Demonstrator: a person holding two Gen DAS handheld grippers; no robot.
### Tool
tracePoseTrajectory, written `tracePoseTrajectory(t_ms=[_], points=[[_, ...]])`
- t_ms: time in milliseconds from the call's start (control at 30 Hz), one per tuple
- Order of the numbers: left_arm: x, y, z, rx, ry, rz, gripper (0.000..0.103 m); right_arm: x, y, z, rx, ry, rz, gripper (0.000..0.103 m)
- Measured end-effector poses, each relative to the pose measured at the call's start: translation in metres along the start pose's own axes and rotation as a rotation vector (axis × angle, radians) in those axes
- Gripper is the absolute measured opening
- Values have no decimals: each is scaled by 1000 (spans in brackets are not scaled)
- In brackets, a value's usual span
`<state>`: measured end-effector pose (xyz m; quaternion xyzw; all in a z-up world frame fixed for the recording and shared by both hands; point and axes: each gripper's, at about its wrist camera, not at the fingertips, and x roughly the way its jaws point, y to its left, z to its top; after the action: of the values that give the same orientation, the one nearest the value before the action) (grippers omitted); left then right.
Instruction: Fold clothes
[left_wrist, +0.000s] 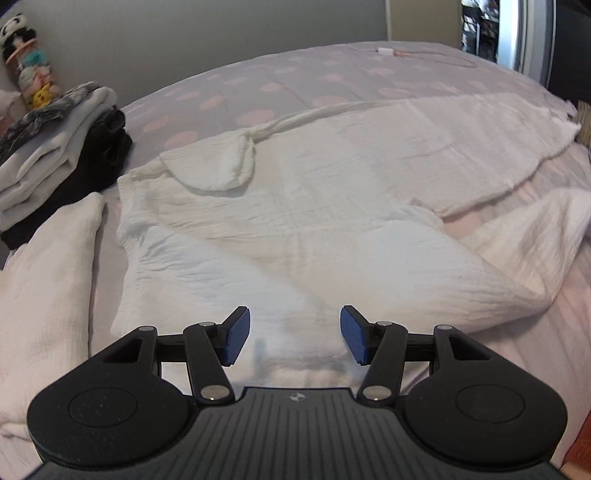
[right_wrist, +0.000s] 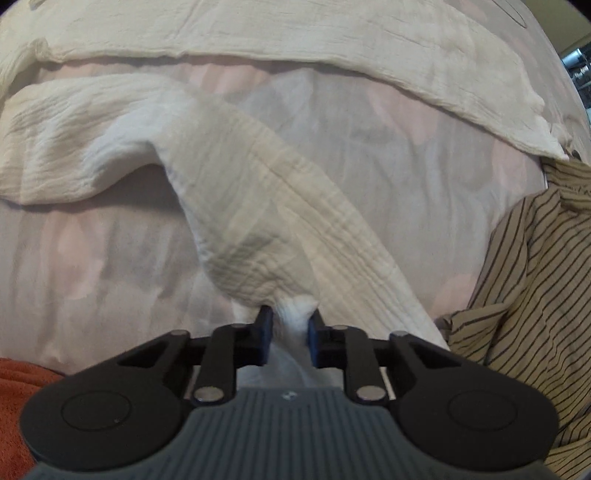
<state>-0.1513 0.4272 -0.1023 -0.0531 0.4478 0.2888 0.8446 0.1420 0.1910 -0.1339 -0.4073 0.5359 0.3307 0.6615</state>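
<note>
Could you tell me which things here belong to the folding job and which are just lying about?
In the job:
- white garment
- right gripper, shut on its fabric
- left gripper, open
- striped shirt
- folded stack

Lying about:
- bedspread
- toy figures
- orange cloth

The left gripper (left_wrist: 294, 334) is showing a black body with two round discs flanking a ribbed grey panel. A small compass-like mark is sitting at that panel's top edge. Black linkage arms with silver rivets are running from the panel out to the fingers (left_wrist: 236, 336), which are wearing blue textured pads. The right gripper (right_wrist: 290, 334) is showing the same build: black discs beside a ribbed grey panel, silver rivets on black links, and blue pads (right_wrist: 264, 334) on the fingers.
</note>
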Motion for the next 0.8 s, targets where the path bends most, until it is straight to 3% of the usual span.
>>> tracePoseTrajectory(t_ms=[67, 333, 600, 667, 800], points=[[2, -5, -1, 28, 10, 5, 64, -7, 2, -1, -18, -15, -14, 12], [13, 3, 0, 0, 46, 18, 64, -50, -46, 6, 60, -112, -34, 11], [25, 8, 2, -9, 75, 53, 64, -45, -91, 63, 129, -201, -138, 12], [29, 10, 1, -9, 88, 69, 64, -40, -98, 73, 149, -210, -160, 33], [31, 15, 3, -27, 81, 82, 64, -41, -105, 71, 167, -226, -145, 38]])
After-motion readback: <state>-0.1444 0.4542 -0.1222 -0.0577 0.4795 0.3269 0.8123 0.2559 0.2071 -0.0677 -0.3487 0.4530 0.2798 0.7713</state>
